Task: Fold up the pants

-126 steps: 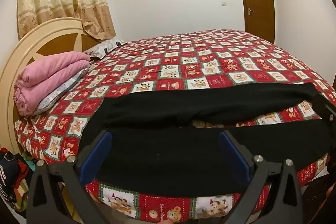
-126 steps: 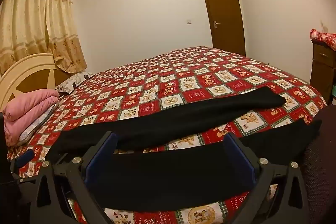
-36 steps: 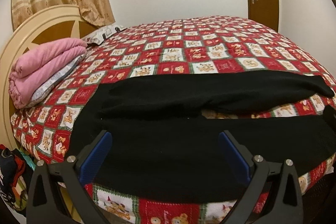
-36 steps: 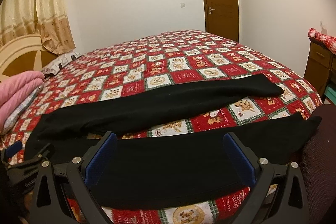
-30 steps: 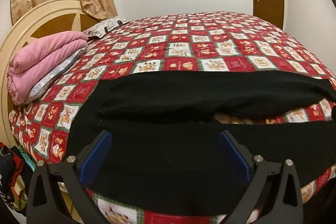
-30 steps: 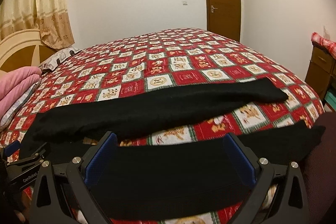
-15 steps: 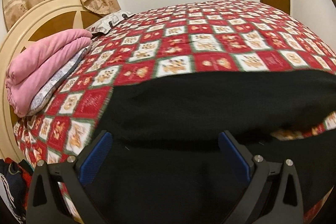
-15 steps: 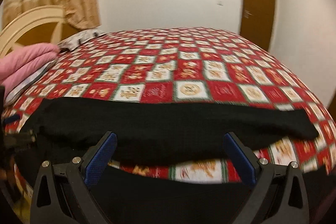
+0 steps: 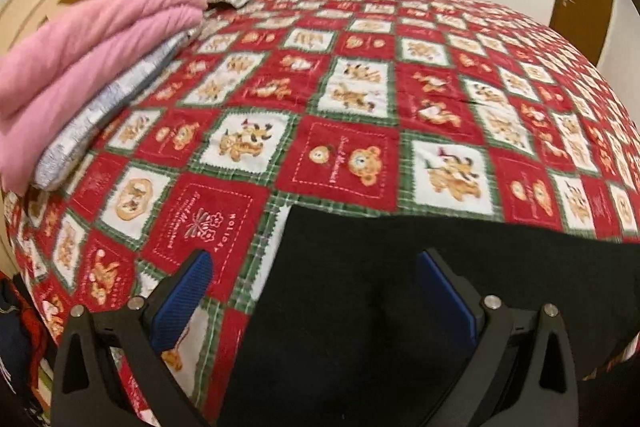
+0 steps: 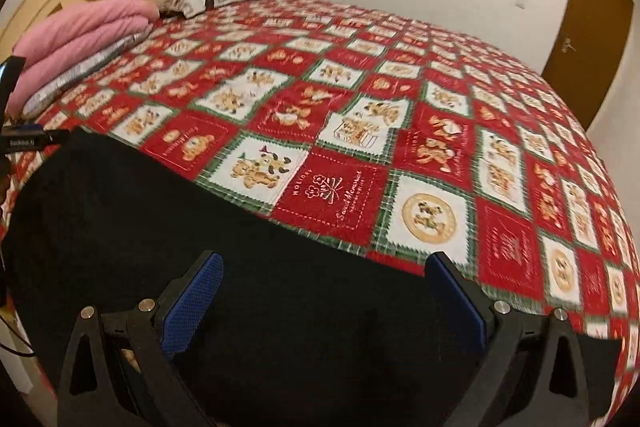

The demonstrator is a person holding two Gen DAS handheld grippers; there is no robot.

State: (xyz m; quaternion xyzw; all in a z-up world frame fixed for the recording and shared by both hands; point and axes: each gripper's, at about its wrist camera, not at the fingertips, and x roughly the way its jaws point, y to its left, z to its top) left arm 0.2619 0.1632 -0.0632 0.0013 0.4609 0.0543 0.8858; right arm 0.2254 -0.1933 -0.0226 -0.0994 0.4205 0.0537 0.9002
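While the pants (image 9: 400, 307) lie spread black along the near edge of the bed (image 9: 360, 75), you have no finished fold to show yet: in both views they read as one dark sheet, and the cloth is too dark to tell whether one leg already lies on the other. By my judgement the folding is at an early stage, with the lengthwise and crosswise folds left to do.

At your left, the left gripper (image 9: 316, 291) hangs just over the pants' left end, its blue pads spread wide with nothing between them; the left finger sits over bare quilt, the right one over black cloth. At your right, the right gripper (image 10: 324, 291) hovers over the middle of the pants (image 10: 200, 247), also spread wide and empty.

Writing, from left to right: in the left wrist view a red quilt square beside the pants' corner carries "HOLIDAY" with script too small to read. In the right wrist view a small label on the left gripper's body at the far left edge is blurred; further right, a red square reads "HOLIDAY" and, I think, "Sweet Memories".
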